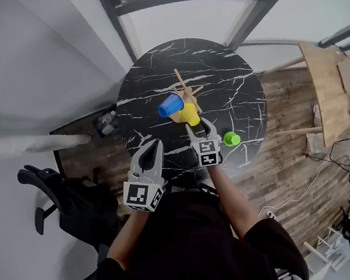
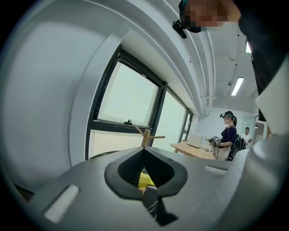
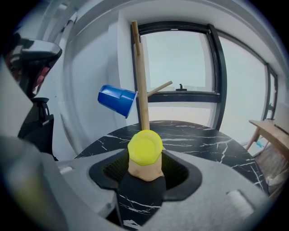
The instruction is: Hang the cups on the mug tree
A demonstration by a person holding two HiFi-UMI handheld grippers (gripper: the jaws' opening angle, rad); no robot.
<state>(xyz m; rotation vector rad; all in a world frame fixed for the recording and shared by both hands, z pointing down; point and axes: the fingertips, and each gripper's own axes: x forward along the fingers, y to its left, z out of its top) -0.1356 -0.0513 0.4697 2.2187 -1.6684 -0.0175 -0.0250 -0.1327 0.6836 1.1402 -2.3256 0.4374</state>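
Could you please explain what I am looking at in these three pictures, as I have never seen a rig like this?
There is no robot here. A person holds a two-jaw gripper in each hand, and each gripper carries a cube with square markers. One picture comes from a camera on the person's head, looking steeply down. The other two come from cameras riding on the grippers, looking along their jaws. On the round black marble table stands a wooden mug tree with a blue cup hung on a peg. A green cup stands apart on the table. The left gripper is shut and empty. The right gripper has its jaws wide around a yellow cup, apparently gripping it close to the tree.
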